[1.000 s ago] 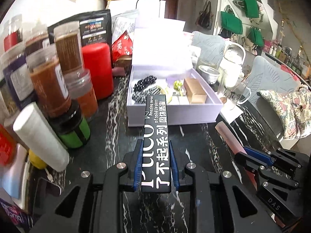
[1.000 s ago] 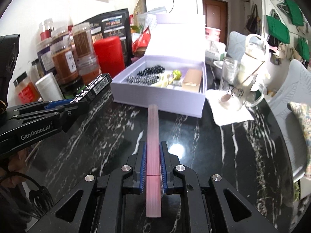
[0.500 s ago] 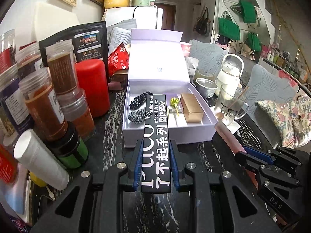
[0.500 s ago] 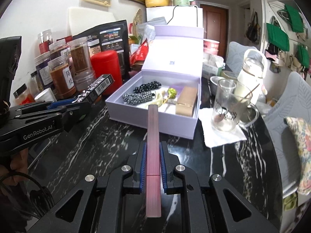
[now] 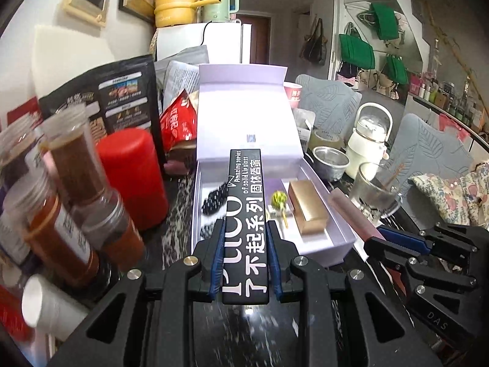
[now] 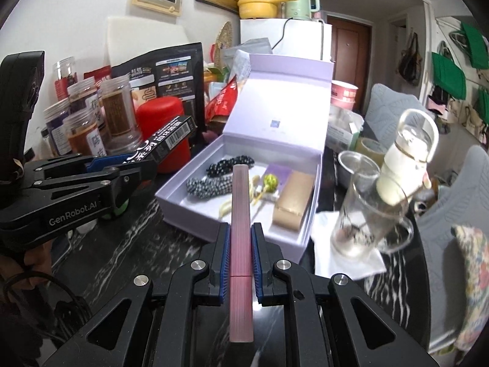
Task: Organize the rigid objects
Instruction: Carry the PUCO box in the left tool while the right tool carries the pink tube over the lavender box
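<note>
Both claws are clamped on their loads: our left gripper (image 5: 244,260) pinches a black lip-gloss box (image 5: 245,214) lengthwise between its blue pads, and our right gripper (image 6: 240,257) squeezes a slim pink stick (image 6: 240,232). Each item points forward, raised above the black marble table (image 6: 122,253), toward the open lilac gift box (image 6: 183,211). Inside that box we see dark bead bracelets (image 6: 211,183), a small green ornament (image 6: 270,180) and a gold carton (image 6: 295,200). Spice jars (image 5: 73,165) and a red canister (image 5: 134,177) crowd the left side.
</note>
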`<state>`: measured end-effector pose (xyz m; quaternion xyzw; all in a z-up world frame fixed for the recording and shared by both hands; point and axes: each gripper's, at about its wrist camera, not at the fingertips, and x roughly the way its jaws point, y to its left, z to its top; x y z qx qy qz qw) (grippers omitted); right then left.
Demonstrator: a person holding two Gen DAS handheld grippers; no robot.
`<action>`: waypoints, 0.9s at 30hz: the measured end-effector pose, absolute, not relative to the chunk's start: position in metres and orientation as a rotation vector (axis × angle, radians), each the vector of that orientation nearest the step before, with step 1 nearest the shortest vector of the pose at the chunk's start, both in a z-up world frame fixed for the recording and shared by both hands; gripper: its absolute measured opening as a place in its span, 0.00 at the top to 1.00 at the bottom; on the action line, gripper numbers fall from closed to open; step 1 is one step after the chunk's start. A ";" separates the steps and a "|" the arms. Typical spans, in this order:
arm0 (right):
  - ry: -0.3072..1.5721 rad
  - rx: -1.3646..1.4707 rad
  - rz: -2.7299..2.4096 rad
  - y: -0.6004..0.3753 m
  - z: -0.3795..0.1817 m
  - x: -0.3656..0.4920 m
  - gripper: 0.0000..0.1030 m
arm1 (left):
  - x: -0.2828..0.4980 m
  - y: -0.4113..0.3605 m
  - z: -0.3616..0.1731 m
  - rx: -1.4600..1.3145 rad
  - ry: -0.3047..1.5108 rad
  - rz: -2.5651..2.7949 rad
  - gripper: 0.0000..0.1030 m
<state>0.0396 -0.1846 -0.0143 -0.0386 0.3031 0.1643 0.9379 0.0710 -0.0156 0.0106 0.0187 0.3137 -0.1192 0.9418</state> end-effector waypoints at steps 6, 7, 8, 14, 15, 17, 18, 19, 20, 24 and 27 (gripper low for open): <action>0.597 -0.086 0.336 -0.187 -0.004 0.067 0.87 | 0.103 -0.022 0.017 0.045 0.622 -0.269 0.75; 0.594 -0.085 0.336 -0.188 -0.003 0.073 0.87 | 0.108 -0.022 0.017 0.045 0.619 -0.272 0.75; 0.593 -0.085 0.333 -0.188 -0.002 0.077 0.87 | 0.112 -0.023 0.018 0.045 0.618 -0.273 0.75; 0.584 -0.082 0.307 -0.193 0.004 0.109 0.87 | 0.143 -0.025 0.018 0.038 0.634 -0.287 0.75; 0.580 -0.077 0.301 -0.194 0.005 0.115 0.87 | 0.148 -0.025 0.018 0.039 0.636 -0.288 0.75; 0.582 -0.064 0.291 -0.195 0.006 0.125 0.87 | 0.155 -0.025 0.018 0.040 0.632 -0.285 0.75; 0.581 -0.059 0.282 -0.196 0.006 0.130 0.87 | 0.159 -0.025 0.018 0.043 0.631 -0.285 0.75; 0.582 -0.055 0.270 -0.197 0.006 0.136 0.87 | 0.163 -0.026 0.019 0.045 0.628 -0.285 0.75; 0.584 -0.051 0.262 -0.197 0.006 0.141 0.87 | 0.166 -0.026 0.019 0.045 0.627 -0.288 0.75; 0.600 -0.031 0.235 -0.200 0.002 0.161 0.87 | 0.182 -0.028 0.017 0.040 0.634 -0.297 0.76; 0.617 -0.028 0.222 -0.201 -0.003 0.175 0.87 | 0.194 -0.032 0.013 0.034 0.648 -0.311 0.76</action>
